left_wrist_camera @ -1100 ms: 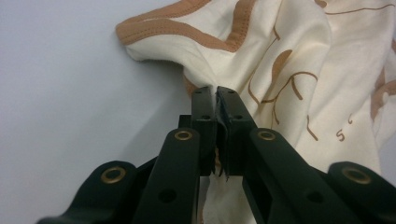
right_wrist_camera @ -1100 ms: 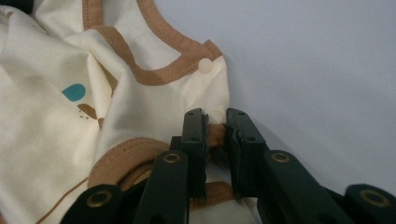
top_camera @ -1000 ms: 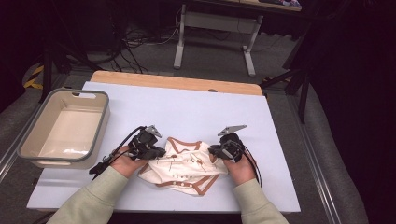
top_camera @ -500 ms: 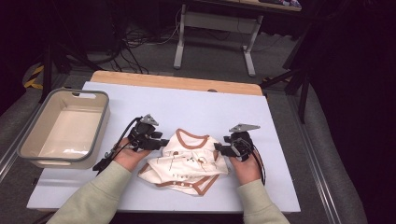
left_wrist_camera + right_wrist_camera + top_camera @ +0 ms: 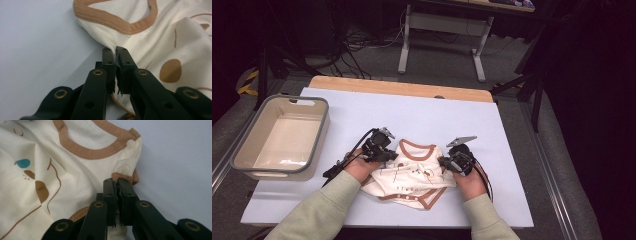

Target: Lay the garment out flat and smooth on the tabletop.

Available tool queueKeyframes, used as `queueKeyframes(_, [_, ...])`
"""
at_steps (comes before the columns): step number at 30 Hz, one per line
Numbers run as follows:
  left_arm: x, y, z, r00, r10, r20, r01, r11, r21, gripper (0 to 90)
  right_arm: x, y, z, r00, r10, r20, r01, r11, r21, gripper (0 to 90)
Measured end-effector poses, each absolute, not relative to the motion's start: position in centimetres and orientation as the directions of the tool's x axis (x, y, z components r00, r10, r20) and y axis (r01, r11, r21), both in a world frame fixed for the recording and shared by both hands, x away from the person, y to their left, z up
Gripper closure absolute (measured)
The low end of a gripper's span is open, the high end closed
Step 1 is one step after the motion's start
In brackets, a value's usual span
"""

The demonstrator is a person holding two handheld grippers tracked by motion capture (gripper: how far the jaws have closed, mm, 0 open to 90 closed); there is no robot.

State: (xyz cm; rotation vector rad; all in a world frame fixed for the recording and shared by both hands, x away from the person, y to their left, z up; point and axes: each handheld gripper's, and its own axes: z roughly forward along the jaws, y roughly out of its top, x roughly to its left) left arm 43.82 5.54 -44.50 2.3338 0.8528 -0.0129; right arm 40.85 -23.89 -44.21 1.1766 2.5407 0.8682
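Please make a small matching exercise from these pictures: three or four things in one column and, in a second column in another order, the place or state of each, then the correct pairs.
Things:
1. baby bodysuit
2. grey bin
3. left gripper
4. right gripper

Places or states:
A. on the table's left edge, nothing inside
B. shut on a brown-trimmed sleeve near two snaps
C. lying crumpled between both hands
D. shut on plain cream fabric below the neckline

Pairs: 1-C, 2-A, 3-D, 4-B
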Motion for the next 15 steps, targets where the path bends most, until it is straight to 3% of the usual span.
queueKeyframes(9, [41.2, 6.0, -41.5, 0.834, 0.521, -0.185, 0.509, -0.592, 0.625, 86.3, 38.1, -24.0, -40.6, -0.714, 0.7, 0.003, 0.53, 0.538, 0.655, 87.7])
queueKeyframes(12, [43.4, 5.5, -39.9, 0.817, 0.564, -0.121, 0.488, -0.563, 0.667, 86.6, 40.8, -24.3, -39.4, -0.709, 0.705, 0.001, 0.53, 0.531, 0.661, 88.2])
queueKeyframes(14, [47.1, 4.8, -38.4, 0.745, 0.665, 0.046, 0.42, -0.521, 0.743, 85.7, 45.3, -24.9, -37.9, -0.638, 0.77, -0.021, 0.538, 0.464, 0.704, 88.2])
queueKeyframes(15, [49.8, 4.7, -37.7, 0.672, 0.735, 0.087, 0.429, -0.482, 0.764, 83.5, 47.3, -25.4, -37.4, -0.607, 0.794, 0.012, 0.534, 0.396, 0.747, 87.3])
